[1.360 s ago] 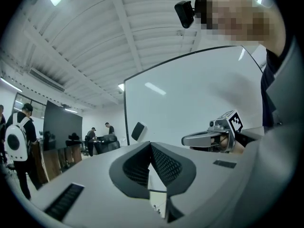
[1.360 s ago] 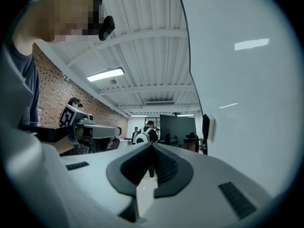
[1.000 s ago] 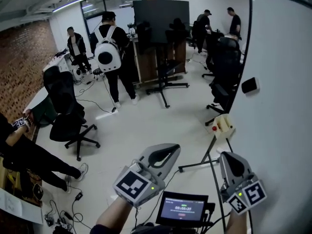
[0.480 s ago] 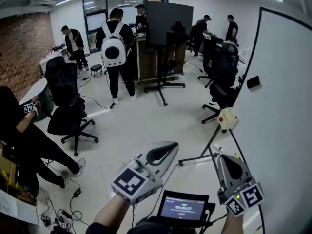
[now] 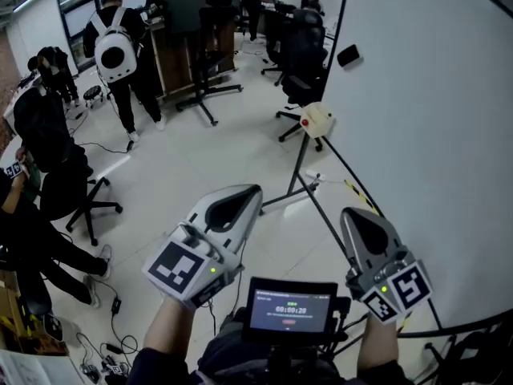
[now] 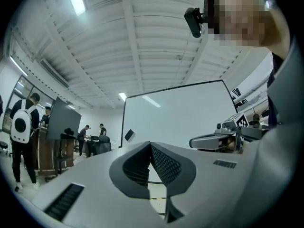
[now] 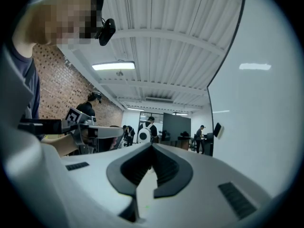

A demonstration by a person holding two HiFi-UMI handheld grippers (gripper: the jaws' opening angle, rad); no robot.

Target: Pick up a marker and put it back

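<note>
Standing with a large whiteboard (image 5: 433, 135) on the right, holding both tools out low over the pale floor (image 5: 200, 183). Holding the left gripper (image 5: 253, 191) at near left, pointing away toward the far room, with fingers (image 6: 167, 167) shut tip to tip and gripping nothing. Holding the right gripper (image 5: 353, 215) at near right, close by the whiteboard's lower edge, with fingers (image 7: 167, 168) likewise pressed together and gripping nothing. Carrying a small lit screen (image 5: 290, 310) between the two grippers, nearest of all. Facing a cream box with a red button (image 5: 316, 119) farther off, just beside the whiteboard. Looking past a person with a white backpack (image 5: 112, 50) at far left. Making out the marker in no view.
</note>
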